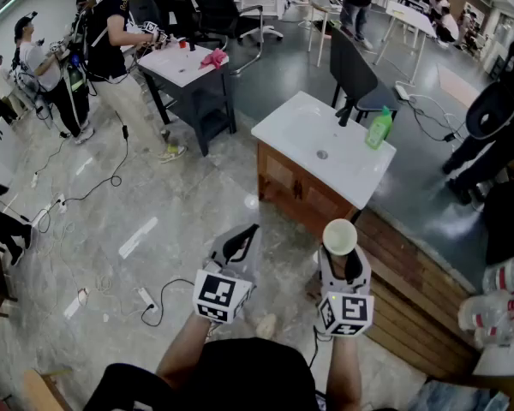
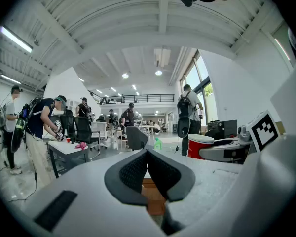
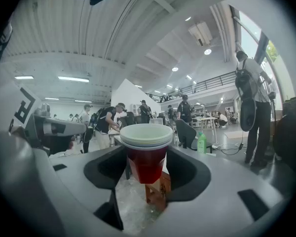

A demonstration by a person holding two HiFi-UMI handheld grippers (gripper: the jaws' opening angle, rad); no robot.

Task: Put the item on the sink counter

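Observation:
A red cup (image 1: 340, 236) with a white rim and inside stands upright between the jaws of my right gripper (image 1: 341, 264), which is shut on it; the right gripper view shows the cup (image 3: 146, 147) pinched low on its red wall by the gripper (image 3: 147, 168). The sink counter (image 1: 291, 127), a white top with a basin on a wooden cabinet, stands ahead of the cup, apart from it. A green bottle (image 1: 379, 128) stands on the counter's right end. My left gripper (image 1: 238, 247) is beside the right one, its jaws together and holding nothing (image 2: 147, 154).
A black chair (image 1: 355, 75) stands behind the counter. A dark table (image 1: 188, 67) with a pink cloth is at the back left, with people around it. A power strip (image 1: 146, 296) and cables lie on the floor. Wooden planks (image 1: 411, 272) run along the right.

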